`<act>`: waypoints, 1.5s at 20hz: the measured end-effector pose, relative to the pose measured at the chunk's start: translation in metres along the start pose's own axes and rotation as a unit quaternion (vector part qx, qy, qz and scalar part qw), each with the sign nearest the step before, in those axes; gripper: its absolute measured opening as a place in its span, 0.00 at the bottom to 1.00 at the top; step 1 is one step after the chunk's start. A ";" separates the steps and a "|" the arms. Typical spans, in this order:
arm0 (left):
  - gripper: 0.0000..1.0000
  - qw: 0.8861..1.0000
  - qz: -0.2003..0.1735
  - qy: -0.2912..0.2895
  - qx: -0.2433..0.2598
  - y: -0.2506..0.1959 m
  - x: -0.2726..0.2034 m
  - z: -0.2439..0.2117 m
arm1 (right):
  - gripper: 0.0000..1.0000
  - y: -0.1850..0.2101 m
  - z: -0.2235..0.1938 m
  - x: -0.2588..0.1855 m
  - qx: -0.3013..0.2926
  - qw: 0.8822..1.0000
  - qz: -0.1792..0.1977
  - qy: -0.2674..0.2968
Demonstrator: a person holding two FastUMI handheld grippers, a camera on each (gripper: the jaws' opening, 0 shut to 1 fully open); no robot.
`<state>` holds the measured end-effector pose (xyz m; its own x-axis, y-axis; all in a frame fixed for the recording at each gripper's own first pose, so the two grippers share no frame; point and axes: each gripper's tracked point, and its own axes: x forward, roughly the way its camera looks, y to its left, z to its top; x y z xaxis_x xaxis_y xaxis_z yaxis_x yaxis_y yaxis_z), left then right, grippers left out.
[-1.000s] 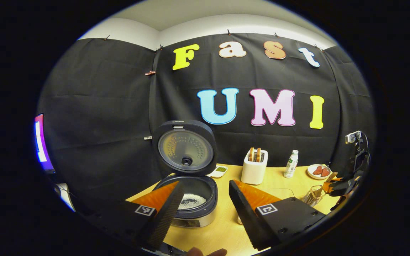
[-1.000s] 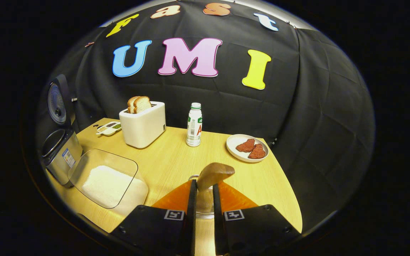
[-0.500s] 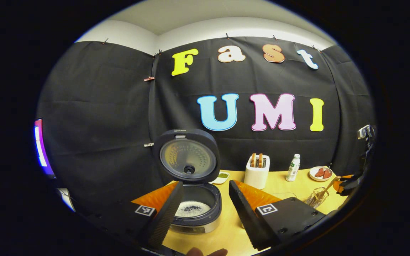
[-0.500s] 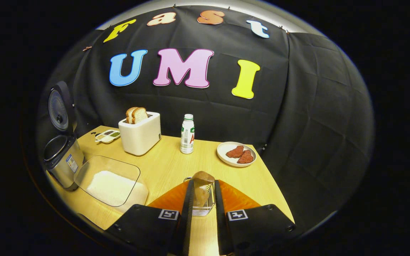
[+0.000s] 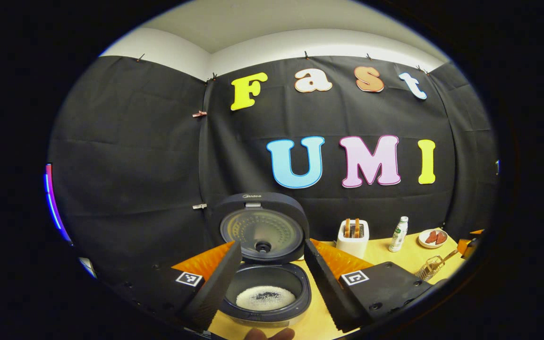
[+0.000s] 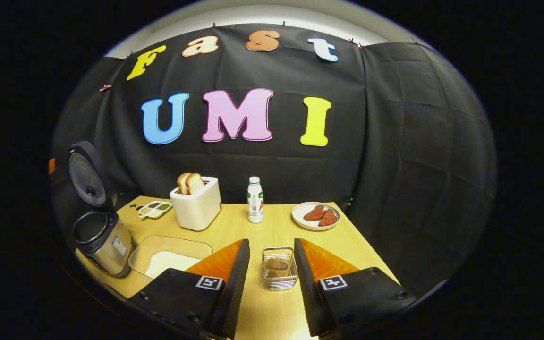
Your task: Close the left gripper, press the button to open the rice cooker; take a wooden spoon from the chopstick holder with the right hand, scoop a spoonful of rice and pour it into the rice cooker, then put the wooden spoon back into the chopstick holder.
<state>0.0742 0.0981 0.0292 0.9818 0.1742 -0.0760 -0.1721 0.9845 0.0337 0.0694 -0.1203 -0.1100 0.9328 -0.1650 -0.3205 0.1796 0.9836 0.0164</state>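
Between the released right tongs (image 6: 270,271), wooden spoon (image 6: 277,264) sits in chopstick holder (image 6: 279,275). Left tongs (image 5: 272,269) released above open rice cooker (image 5: 266,292).

A light wooden bench (image 6: 272,231) stood against a black cloth wall. On its left edge sat a rice cooker (image 6: 104,241) with its lid raised. Beside it lay a clear glass dish (image 6: 170,257) holding white rice. Farther back were a small divided dish (image 6: 155,208), a white toaster (image 6: 197,208) with two bread slices, a small bottle (image 6: 255,200), and a plate (image 6: 316,216) of reddish pieces. Near the front stood a wire holder (image 6: 279,274) with a wooden spoon (image 6: 277,264) inside.
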 end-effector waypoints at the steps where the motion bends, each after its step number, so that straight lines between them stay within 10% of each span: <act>1: 0.91 1.000 0.005 -0.008 0.001 0.008 0.007 0.005 | 0.61 0.005 0.004 -0.003 0.000 1.000 0.004 -0.007; 8: 0.94 0.999 -0.021 -0.031 0.004 0.020 0.082 0.035 | 0.83 0.045 0.026 -0.020 -0.023 0.998 0.027 -0.046; 30: 0.93 0.999 -0.028 0.031 -0.021 0.034 0.194 0.033 | 0.88 0.110 0.046 -0.029 -0.055 0.994 0.060 -0.066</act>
<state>0.2618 0.1649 0.0485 0.9833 0.1184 -0.1381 -0.1215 0.9925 -0.0141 0.0760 -0.0110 -0.0551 0.9795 -0.0463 -0.1959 0.0353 0.9976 -0.0590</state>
